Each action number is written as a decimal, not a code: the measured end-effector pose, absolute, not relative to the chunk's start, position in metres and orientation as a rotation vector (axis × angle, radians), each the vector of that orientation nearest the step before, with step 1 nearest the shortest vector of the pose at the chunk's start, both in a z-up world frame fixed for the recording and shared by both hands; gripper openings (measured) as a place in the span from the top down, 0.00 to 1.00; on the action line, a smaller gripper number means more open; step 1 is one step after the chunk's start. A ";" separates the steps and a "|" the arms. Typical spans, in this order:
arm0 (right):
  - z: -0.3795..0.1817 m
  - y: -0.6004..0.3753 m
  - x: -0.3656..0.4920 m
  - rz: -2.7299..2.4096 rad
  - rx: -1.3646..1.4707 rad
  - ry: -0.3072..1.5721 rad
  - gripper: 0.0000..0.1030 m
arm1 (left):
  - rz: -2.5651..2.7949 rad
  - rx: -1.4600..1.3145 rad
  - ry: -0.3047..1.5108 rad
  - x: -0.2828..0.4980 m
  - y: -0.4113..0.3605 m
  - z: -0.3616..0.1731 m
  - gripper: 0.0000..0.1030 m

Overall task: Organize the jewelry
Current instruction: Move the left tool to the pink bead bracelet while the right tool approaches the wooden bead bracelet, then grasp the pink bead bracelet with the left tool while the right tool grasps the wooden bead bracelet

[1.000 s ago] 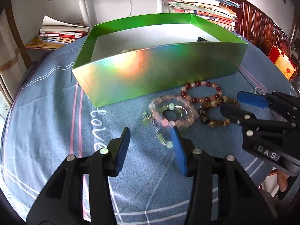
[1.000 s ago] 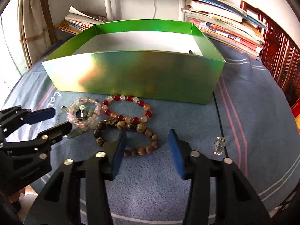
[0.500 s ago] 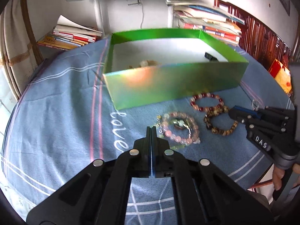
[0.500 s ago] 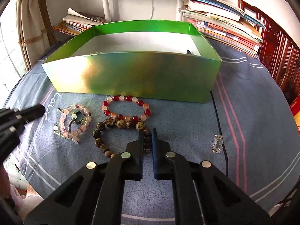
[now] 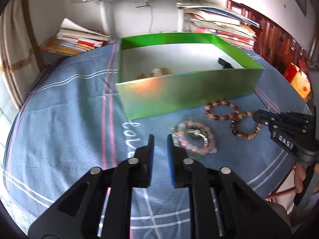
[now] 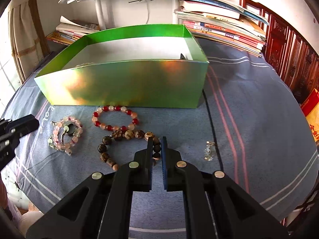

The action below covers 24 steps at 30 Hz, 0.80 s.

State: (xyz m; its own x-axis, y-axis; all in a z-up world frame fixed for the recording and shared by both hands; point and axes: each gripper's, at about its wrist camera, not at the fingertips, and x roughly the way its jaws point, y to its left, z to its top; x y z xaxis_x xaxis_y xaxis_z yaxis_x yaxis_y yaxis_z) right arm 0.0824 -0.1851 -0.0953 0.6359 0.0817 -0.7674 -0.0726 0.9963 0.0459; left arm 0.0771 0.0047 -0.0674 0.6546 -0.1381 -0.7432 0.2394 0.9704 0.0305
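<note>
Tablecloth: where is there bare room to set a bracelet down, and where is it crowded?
Free: the tablecloth left of the green box, and right of it past the crystal charm. Crowded: before the box, where pink bracelet, red bracelet and brown bracelet lie together.

Green box (image 6: 127, 83): glossy iridescent foil card outside, matt white inside. Tablecloth (image 6: 259, 119): matt woven blue cloth, striped. Bead bracelets: pink (image 6: 65, 135) and red (image 6: 115, 118) glassy, polished; brown (image 6: 127, 135) mottled, wood-like. Gripper arms matt black plastic, shiny metal rivets (image 6: 134, 165).
</note>
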 end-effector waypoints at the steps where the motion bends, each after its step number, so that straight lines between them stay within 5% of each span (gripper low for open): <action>1: -0.096 -0.186 0.082 0.088 0.015 0.879 0.92 | -0.234 0.140 0.832 0.076 -0.001 -0.069 0.78; 13: -0.102 -0.191 0.080 0.103 0.034 0.880 0.92 | -0.369 0.038 0.947 0.096 -0.018 -0.089 0.74; 18: -0.102 -0.192 0.079 0.108 0.033 0.876 0.92 | -0.354 0.043 0.967 0.103 -0.023 -0.097 0.64; 21: -0.102 -0.192 0.079 0.108 0.031 0.873 0.92 | -0.376 0.022 0.978 0.104 -0.024 -0.097 0.86; 24: -0.102 -0.192 0.079 0.110 0.030 0.872 0.92 | -0.348 0.022 0.965 0.106 -0.022 -0.095 0.92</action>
